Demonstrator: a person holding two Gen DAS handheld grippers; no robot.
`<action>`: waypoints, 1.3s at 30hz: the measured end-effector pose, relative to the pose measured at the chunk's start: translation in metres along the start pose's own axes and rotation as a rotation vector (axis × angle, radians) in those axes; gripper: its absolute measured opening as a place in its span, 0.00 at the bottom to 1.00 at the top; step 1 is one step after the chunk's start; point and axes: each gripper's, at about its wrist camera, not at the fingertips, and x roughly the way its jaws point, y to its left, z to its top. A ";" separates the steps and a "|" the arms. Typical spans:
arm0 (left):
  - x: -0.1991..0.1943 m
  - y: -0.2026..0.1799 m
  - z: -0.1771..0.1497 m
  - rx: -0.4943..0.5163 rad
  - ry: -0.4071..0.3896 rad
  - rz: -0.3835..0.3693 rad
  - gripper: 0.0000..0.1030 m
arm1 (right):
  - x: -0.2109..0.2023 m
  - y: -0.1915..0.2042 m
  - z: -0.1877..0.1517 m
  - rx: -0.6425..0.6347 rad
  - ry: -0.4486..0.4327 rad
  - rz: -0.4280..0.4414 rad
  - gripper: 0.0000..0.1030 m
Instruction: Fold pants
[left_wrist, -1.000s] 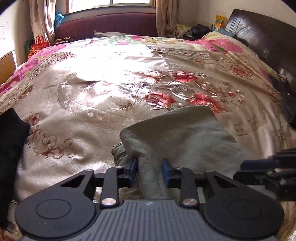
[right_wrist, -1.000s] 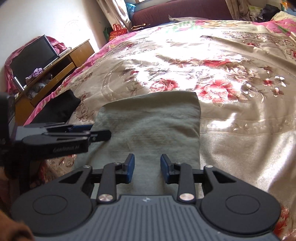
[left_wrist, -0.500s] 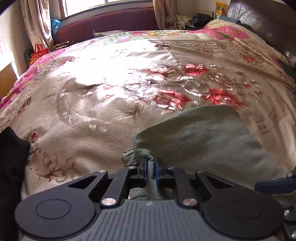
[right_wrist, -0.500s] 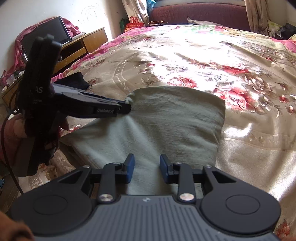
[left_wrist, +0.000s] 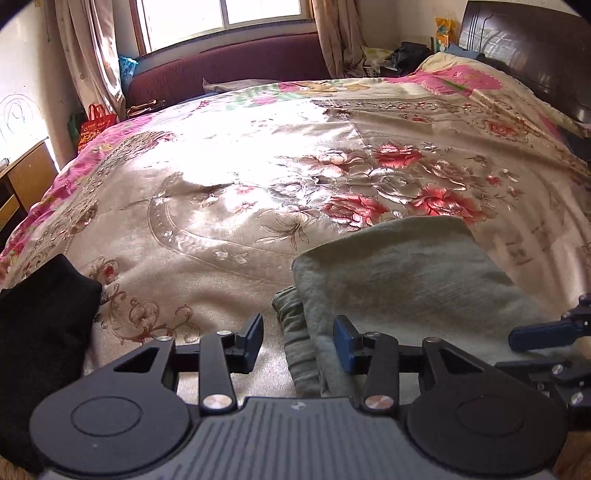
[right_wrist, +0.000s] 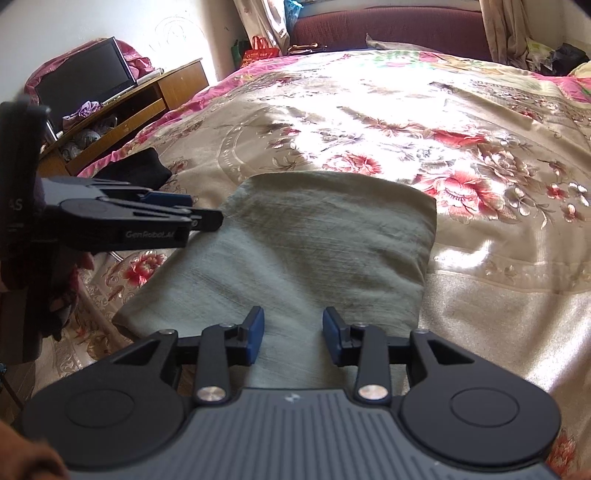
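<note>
The grey-green pants (left_wrist: 399, 273) lie folded into a rectangle on the floral bedspread (left_wrist: 258, 177); they also show in the right wrist view (right_wrist: 314, 251). My left gripper (left_wrist: 297, 341) is open, its jaws wide apart around the pants' left folded edge without pinching it. It also appears at the left of the right wrist view (right_wrist: 188, 210), beside the pants' far left corner. My right gripper (right_wrist: 293, 338) is open and empty over the near part of the pants. One of its blue fingertips (left_wrist: 535, 334) shows at the right of the left wrist view.
A black garment (left_wrist: 40, 332) lies on the bed left of the pants, also seen in the right wrist view (right_wrist: 140, 170). A wooden TV stand with a monitor (right_wrist: 85, 81) stands left of the bed. A dark headboard (left_wrist: 532, 48) is at far right.
My left gripper closed on the pants' left edge half a second ago and has now opened and let it go. The pants lie flat. My right gripper stayed open.
</note>
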 end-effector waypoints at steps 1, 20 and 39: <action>-0.003 -0.001 -0.004 0.000 0.003 -0.003 0.62 | -0.003 -0.003 0.000 0.009 -0.006 -0.007 0.35; -0.062 -0.050 -0.062 -0.052 0.030 -0.070 0.64 | -0.044 -0.020 -0.033 0.110 -0.030 -0.085 0.41; -0.060 -0.050 -0.064 -0.087 0.052 -0.063 0.72 | -0.038 -0.008 -0.043 0.070 0.002 -0.094 0.47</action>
